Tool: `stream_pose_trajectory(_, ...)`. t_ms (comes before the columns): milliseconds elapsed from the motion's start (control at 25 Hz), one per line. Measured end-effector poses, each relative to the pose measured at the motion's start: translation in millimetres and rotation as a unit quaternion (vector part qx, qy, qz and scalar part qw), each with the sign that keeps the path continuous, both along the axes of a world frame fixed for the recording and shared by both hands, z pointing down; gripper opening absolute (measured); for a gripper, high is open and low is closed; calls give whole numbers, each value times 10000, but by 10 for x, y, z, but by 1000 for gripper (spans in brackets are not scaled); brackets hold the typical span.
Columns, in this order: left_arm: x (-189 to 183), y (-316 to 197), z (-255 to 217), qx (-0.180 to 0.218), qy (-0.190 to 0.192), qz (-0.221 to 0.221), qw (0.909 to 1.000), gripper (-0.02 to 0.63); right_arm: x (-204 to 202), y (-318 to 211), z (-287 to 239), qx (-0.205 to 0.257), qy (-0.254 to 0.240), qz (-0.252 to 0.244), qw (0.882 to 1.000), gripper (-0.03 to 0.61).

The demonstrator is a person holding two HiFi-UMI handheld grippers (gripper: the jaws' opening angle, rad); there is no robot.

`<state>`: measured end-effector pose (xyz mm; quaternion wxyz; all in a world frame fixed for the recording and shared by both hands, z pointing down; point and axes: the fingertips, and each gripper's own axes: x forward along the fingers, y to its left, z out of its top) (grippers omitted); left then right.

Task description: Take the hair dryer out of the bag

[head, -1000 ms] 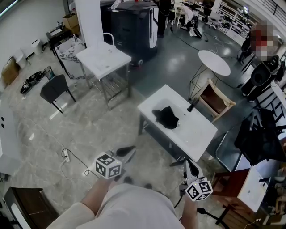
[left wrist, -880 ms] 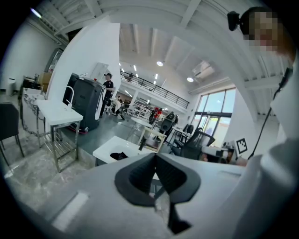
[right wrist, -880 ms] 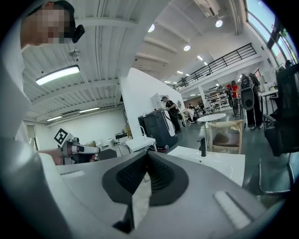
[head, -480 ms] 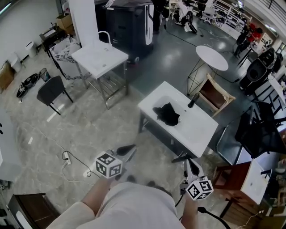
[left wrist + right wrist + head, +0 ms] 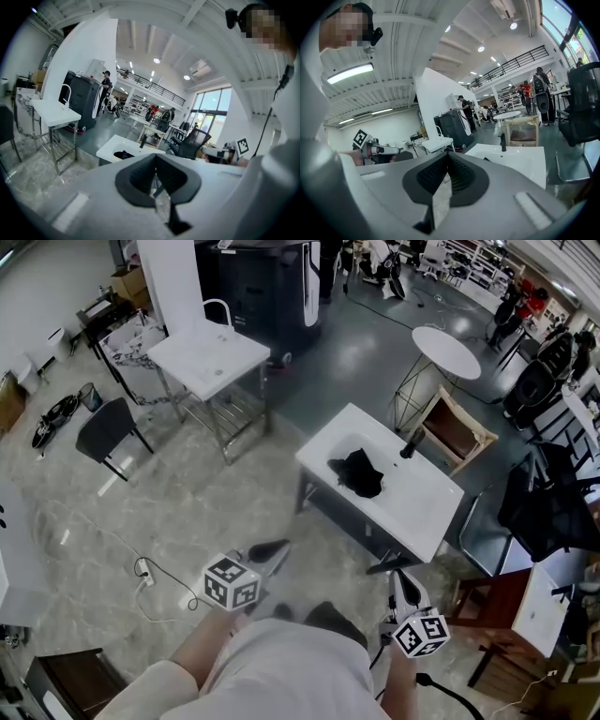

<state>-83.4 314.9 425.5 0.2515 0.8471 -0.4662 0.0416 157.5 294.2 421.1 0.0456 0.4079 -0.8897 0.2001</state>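
A crumpled black bag (image 5: 357,472) lies on the white table (image 5: 412,512) ahead of me. No hair dryer shows; a slim dark upright object (image 5: 409,443) stands near the table's far edge. My left gripper (image 5: 267,551) and right gripper (image 5: 390,568) are held out over the floor, short of the table, both shut and holding nothing. The left gripper view shows its shut jaws (image 5: 157,180) below the bag (image 5: 124,154). In the right gripper view the shut jaws (image 5: 447,176) point past the table (image 5: 520,159) and the upright object (image 5: 503,142).
A second white metal-framed table (image 5: 208,357) and a dark chair (image 5: 108,427) stand to the left. A round white table (image 5: 447,351) and a wooden chair (image 5: 455,432) are behind the task table. A cable with a power strip (image 5: 145,570) lies on the floor.
I have stepped across the floor, so the room has shifted a little in the head view. Both grippers stay shut in front of me.
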Motion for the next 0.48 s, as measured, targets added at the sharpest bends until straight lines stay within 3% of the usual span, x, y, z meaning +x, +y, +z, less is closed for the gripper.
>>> stream_pose_trajectory(480,-42,-357,74,44,-16,-61,10000,0,-72,-401,118,-109,-19,-75,9999,5)
